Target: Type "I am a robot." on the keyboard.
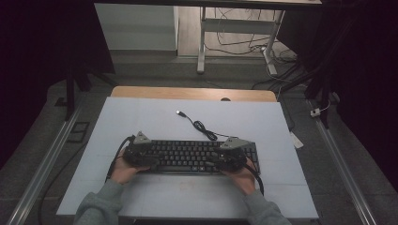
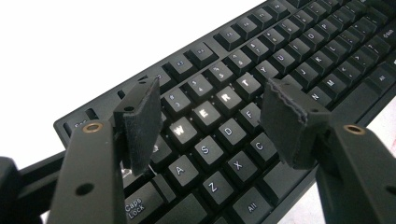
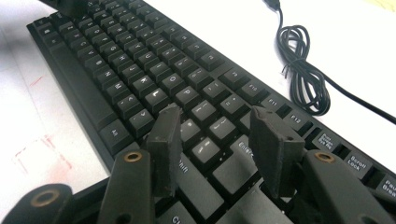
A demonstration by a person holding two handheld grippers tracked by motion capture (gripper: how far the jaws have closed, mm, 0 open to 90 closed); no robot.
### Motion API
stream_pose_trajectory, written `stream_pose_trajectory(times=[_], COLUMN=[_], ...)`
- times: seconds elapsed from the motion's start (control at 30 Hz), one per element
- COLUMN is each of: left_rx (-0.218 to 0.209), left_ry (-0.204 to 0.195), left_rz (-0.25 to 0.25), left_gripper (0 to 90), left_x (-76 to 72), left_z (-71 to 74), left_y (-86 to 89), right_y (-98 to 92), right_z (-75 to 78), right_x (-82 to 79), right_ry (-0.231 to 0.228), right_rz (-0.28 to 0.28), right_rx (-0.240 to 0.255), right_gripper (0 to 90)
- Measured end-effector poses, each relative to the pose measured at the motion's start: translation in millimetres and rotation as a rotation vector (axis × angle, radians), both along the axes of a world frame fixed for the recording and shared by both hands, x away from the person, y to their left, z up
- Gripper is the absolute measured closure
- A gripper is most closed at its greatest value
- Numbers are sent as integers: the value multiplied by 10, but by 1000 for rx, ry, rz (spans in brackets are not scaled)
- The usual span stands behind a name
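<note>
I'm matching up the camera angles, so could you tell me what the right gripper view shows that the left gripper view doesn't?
Right gripper view alone: the coiled black cable on the white table, and the Enter-side keys below the open right gripper. Left gripper view alone: the lit W, E, R, T keys and Caps Lock below the open left gripper. Both: the black keyboard, nothing held between the jaws.
</note>
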State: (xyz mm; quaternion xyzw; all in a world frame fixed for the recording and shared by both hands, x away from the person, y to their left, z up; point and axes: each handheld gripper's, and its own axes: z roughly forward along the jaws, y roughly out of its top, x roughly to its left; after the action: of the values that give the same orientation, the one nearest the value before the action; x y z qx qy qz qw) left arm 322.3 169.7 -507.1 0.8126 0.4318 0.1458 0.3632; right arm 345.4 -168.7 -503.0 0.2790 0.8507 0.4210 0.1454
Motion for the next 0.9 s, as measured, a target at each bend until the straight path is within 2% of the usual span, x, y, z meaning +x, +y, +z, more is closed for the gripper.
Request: stream_pose_trajectory(times=[0.9], left_rx=[16], left_ry=[-11], left_rz=[-52], left_gripper=[385], left_x=[-46], left_z=[14], left_y=[-161], right_y=[6], right_z=[-19], right_x=[-10], right_ry=[-13], right_rz=[8], right_rx=[-12], right_gripper=[533])
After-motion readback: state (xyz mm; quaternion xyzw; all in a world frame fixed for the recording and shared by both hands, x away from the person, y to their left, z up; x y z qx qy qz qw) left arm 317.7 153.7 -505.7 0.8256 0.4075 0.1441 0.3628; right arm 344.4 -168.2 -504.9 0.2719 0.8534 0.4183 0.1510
